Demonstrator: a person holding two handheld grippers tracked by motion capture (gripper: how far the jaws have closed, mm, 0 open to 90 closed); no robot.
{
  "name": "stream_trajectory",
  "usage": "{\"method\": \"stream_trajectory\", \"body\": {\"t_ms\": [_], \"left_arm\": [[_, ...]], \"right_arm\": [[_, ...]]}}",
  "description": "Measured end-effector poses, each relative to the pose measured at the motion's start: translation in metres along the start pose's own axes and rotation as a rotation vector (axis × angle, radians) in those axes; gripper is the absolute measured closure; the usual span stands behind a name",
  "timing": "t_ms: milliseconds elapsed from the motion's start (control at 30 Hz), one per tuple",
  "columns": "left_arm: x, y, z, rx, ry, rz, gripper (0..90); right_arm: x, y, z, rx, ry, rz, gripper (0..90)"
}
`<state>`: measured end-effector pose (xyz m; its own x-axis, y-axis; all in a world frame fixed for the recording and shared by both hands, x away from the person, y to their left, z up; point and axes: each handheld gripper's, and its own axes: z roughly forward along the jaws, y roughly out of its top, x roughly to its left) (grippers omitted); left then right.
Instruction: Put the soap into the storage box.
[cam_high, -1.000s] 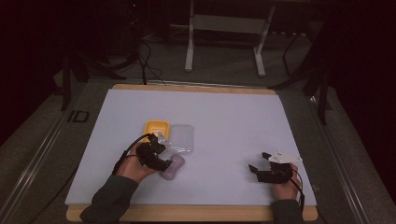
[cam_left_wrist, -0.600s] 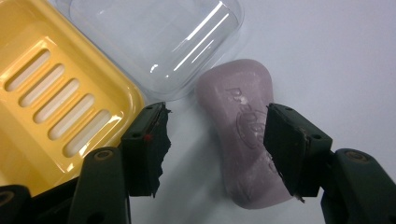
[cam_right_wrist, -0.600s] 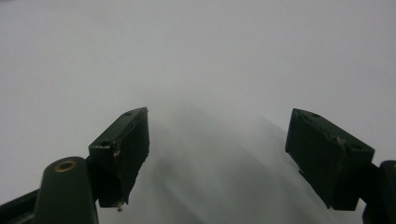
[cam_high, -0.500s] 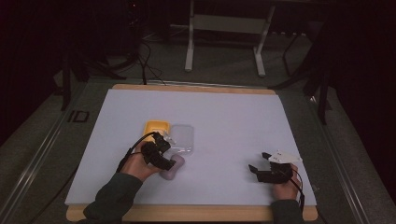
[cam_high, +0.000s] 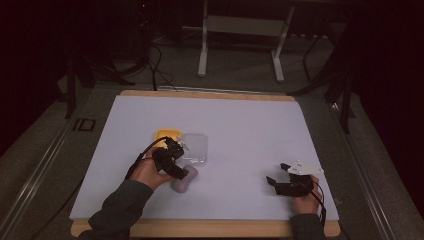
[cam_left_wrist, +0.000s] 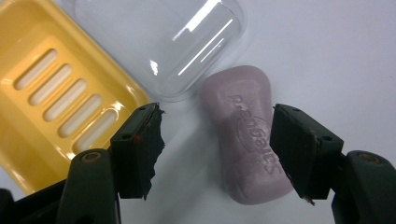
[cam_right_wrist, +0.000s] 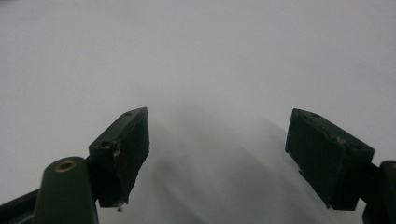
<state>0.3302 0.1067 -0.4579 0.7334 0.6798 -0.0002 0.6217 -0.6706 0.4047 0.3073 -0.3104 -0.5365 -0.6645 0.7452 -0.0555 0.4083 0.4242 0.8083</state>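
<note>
A lilac bar of soap (cam_left_wrist: 245, 144) lies flat on the white table top (cam_high: 250, 130), just in front of a clear plastic lid (cam_left_wrist: 159, 42) and a yellow slotted soap dish (cam_left_wrist: 51, 88). My left gripper (cam_left_wrist: 217, 112) straddles the bar. Its jaws have just been opening: the left one stands well off the soap and the right one sits at its edge. From above, the left gripper (cam_high: 179, 167) hangs over the soap (cam_high: 184, 182), next to the dish (cam_high: 165, 135) and lid (cam_high: 196, 148). My right gripper (cam_high: 276, 173) rests open near the front right, nothing between its jaws (cam_right_wrist: 218, 113).
The wooden table edge (cam_high: 210, 229) runs along the front. A metal stand (cam_high: 240, 30) and cables (cam_high: 155, 65) sit on the dark floor beyond the far edge.
The left hand has shifted slightly over the soap, which lies in the same place. The right hand has not moved.
</note>
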Motion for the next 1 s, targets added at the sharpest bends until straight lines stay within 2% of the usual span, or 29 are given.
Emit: {"method": "stream_trajectory", "body": {"t_ms": [167,300,533,733,1000], "left_arm": [[-0.001,0.004,0.000,0.024,0.001,0.006,34.5],[-0.001,0.008,0.002,0.066,-0.008,0.002,34.5],[-0.003,0.014,0.007,0.125,-0.033,-0.019,33.9],[-0.004,0.015,0.014,0.157,-0.050,-0.038,31.5],[-0.007,0.015,0.027,0.207,-0.037,-0.066,25.7]], "right_arm": [[0.000,0.000,0.000,0.002,0.000,-0.001,21.3],[0.000,0.000,0.000,0.002,0.000,-0.001,21.3],[0.000,0.000,0.000,0.002,0.000,-0.003,21.2],[0.000,0.000,0.000,0.003,0.000,-0.004,21.2],[0.001,0.000,0.000,0.003,0.000,-0.005,21.2]]}}
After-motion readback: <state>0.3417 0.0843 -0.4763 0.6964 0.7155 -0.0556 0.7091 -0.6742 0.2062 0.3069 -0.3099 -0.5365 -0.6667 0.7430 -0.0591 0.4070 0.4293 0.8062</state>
